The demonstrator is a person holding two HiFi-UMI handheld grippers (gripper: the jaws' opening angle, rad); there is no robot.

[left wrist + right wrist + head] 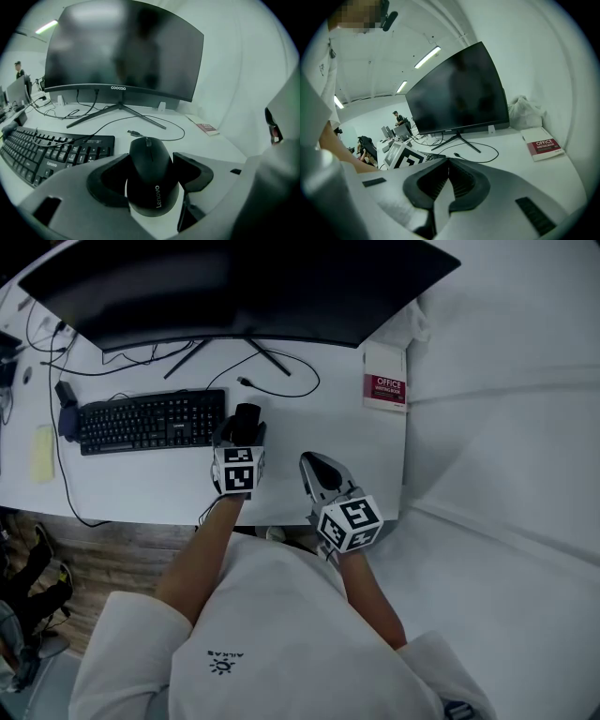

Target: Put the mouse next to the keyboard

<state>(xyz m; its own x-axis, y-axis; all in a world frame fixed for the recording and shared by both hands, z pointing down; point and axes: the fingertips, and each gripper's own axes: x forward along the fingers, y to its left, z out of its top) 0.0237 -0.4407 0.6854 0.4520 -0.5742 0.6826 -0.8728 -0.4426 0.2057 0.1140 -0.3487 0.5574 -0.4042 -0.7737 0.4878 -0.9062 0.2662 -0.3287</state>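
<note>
Right now the left gripper (pixel 242 439) has its jaws spread wide, one black pad against each flank of the black mouse (pixel 151 176). The mouse sits low on the white desk (pixel 309 418), just beside the right end of the black keyboard (pixel 150 420), nose toward the curved monitor (pixel 234 287). A loose cable (pixel 281 390) lies on the desk beyond it. The right gripper (pixel 315 466) hangs near the desk's front edge, to the right of the mouse, its jaws closed together on nothing. A red booklet (pixel 385 390) rests at the far right corner.
</note>
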